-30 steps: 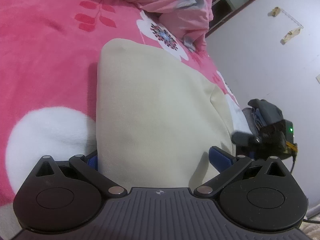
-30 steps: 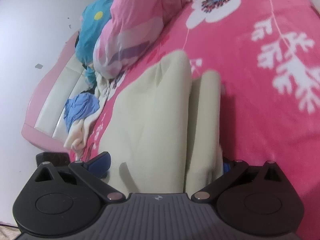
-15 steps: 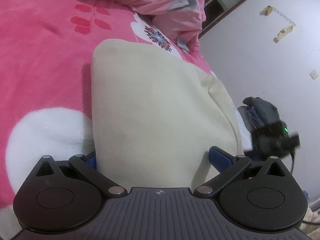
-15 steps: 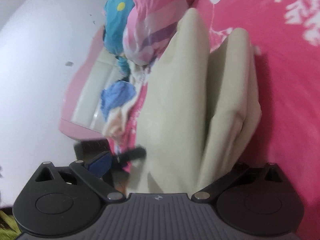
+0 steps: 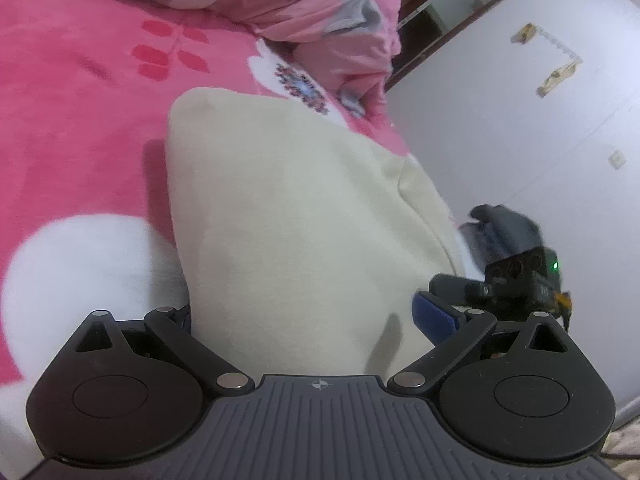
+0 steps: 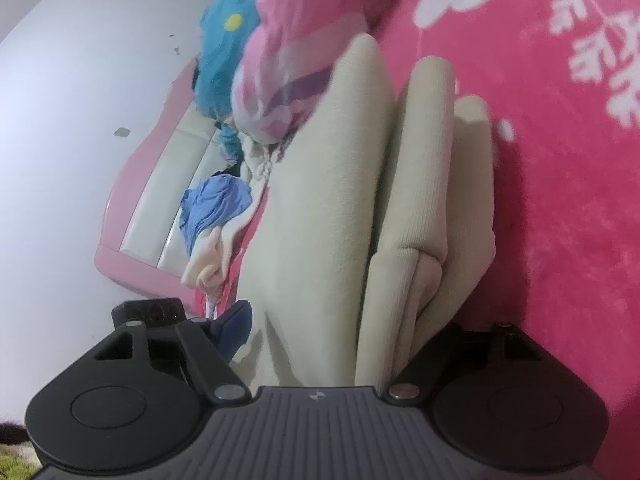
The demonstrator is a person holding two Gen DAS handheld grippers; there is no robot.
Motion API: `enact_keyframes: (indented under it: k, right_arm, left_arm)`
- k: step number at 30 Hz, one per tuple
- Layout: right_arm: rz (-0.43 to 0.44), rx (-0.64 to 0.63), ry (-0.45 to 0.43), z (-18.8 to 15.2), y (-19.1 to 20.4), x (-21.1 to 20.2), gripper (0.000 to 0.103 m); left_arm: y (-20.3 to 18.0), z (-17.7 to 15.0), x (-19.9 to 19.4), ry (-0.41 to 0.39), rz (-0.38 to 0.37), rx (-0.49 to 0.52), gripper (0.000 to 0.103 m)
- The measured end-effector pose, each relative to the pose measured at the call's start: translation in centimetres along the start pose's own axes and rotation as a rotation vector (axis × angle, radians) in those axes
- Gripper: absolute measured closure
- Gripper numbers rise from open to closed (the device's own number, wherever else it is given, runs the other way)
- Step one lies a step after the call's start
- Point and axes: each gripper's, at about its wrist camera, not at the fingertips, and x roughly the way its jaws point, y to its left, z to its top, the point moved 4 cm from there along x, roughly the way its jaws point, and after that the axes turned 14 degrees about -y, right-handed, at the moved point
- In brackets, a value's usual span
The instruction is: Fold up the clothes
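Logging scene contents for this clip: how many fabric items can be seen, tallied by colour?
Cream: 1, the cream garment across both sets of jaws
Pink: 2, the pink blanket and the pink duvet
Blue: 2, the teal bedding and the blue cloth
Total: 5

Open pink blanket (image 5: 80, 128) left of cream garment (image 5: 288, 216), crumpled quilt (image 5: 304, 12) blocking beyond

White wall (image 5: 500, 128), pink bed frame (image 6: 132, 248)
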Motion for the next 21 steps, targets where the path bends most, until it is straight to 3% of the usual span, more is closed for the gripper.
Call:
enact_keyframes:
  k: [5, 12, 21]
  right_arm:
    - [-0.039, -0.015, -0.01, -0.6, -0.1, -1.5, 0.026]
    - [-0.075, -0.056, -0.021, -1.5, -0.1, -2.8, 0.031]
    - [-0.084, -0.157, -0.023, -2.4, 0.8, -2.0, 0.03]
  left_arm:
    - [-0.6, -1.7, 0.2, 0.042, -0.063, -0.063, 0.004]
    - [-1.6, -3.0, 1.3, 0.101, 0.05, 0.11, 0.008]
    - [-2.7, -3.9, 1.6, 0.082, 0.122, 0.201, 0.006]
